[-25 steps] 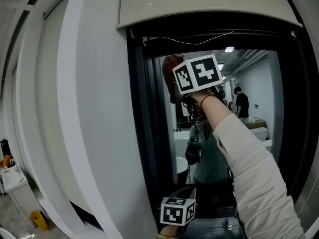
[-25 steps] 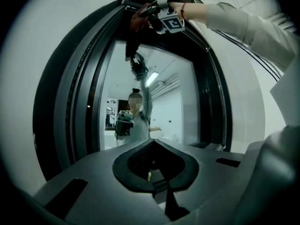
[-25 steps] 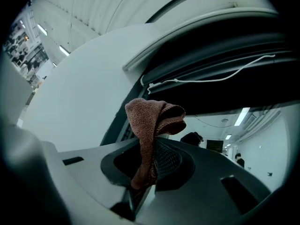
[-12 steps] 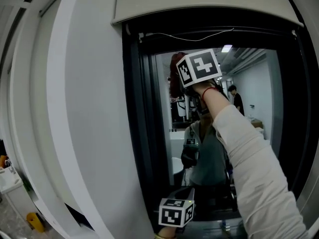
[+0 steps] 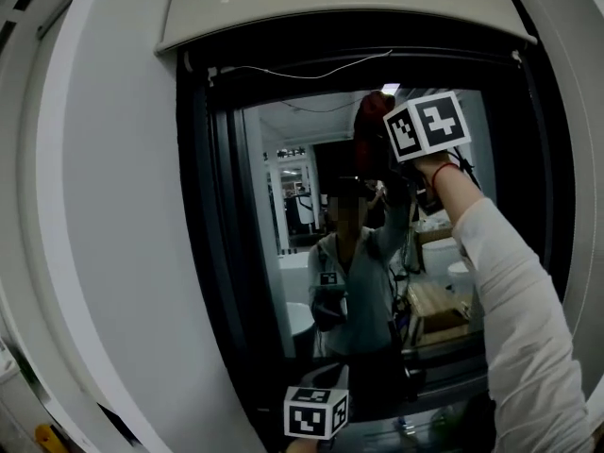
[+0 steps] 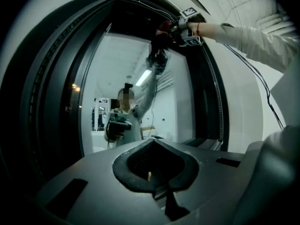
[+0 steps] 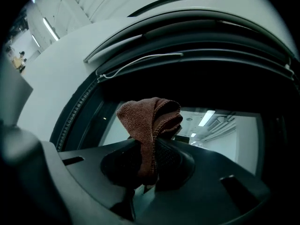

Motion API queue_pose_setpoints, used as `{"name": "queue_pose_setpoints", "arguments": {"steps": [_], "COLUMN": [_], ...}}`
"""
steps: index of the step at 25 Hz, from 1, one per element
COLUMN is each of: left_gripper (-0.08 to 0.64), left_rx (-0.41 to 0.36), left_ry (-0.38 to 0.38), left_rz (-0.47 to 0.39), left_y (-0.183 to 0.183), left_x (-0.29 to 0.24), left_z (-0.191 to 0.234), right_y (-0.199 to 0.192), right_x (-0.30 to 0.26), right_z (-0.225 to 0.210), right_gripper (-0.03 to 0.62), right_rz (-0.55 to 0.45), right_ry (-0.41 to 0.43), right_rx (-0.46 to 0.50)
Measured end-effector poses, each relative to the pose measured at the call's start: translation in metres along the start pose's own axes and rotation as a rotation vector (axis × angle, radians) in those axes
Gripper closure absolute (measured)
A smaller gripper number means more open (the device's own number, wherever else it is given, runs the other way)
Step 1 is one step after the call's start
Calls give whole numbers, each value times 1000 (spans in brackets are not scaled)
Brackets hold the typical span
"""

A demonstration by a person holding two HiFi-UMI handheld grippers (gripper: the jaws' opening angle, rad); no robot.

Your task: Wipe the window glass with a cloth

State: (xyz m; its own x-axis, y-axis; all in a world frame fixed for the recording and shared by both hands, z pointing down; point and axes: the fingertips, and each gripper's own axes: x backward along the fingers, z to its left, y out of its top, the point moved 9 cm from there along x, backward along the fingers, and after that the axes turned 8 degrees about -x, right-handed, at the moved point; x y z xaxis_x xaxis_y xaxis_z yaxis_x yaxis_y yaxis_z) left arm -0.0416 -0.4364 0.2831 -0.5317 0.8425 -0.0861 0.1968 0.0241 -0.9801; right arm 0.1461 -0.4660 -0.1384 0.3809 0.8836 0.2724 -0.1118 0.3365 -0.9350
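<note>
We faced a window glass (image 5: 274, 253) set in a black frame (image 5: 203, 206). A white wall (image 5: 113, 206) lay to its left, and a thin white wire (image 5: 293, 69) ran along the top of the frame. The glass mirrored a bright room with ceiling lights, along with the person holding the tools.

Our right gripper (image 7: 149, 161) stood high at the upper right of the pane, at the end of a pale sleeve (image 5: 510, 291). Its fingers were closed on a reddish-brown cloth (image 7: 150, 121), which bunched up above the fingertips. We could not tell whether the cloth touched the glass. Our left gripper (image 6: 154, 168) hung low near the bottom of the frame, with its fingers together and nothing between them.

Only the right gripper view showed the pinch itself. The head view showed the cloth (image 5: 373, 121) just beside the marker cube, and the left gripper view showed the lifted arm from below.
</note>
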Motion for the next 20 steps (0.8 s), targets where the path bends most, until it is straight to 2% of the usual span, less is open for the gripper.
{"name": "queue_pose_setpoints", "arguments": {"steps": [12,16,20], "left_gripper": [555,555,555], "left_rx": [33,34,43], "left_ry": [-12,-3,11], "left_rz": [-14,-18,-22], "left_y": [-7,-8,-5], "left_x": [-14,-14,-11], "left_z": [-18,-19,-11], "right_y": [-14,-21,-25], "right_x": [105,126,128], "right_z": [-162,-193,-204], "right_gripper": [537,537,537], "right_rz": [32,35,43], "right_ry": [-396,-476,-500], "right_rx": [-13,-44,-52]}}
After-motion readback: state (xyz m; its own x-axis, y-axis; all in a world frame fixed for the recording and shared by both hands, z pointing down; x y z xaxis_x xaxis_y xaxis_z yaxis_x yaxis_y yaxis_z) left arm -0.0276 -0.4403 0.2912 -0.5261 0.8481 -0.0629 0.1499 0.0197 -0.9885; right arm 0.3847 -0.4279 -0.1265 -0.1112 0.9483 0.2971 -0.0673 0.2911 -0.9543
